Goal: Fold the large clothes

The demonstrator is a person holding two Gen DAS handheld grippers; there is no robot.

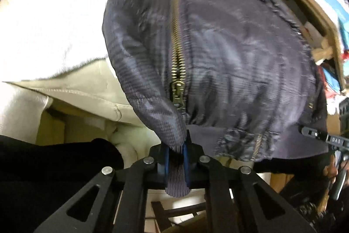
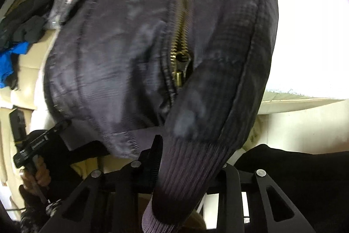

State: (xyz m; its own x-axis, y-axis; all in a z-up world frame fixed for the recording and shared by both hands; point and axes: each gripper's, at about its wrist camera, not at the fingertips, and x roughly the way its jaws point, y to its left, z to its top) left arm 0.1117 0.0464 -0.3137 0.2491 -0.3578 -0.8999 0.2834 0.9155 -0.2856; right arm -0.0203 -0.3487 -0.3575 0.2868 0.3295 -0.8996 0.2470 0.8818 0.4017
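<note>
Two cuffs of the jacket are clamped: one in left claw, one in right claw, below the zipper.

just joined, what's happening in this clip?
A person is folding a dark zip-up jacket with two handheld grippers. The left gripper is shut on one ribbed sleeve cuff; the right gripper has the other cuff between its fingers. The jacket lies zipped up on a white surface, with no fold visible yet.
</note>
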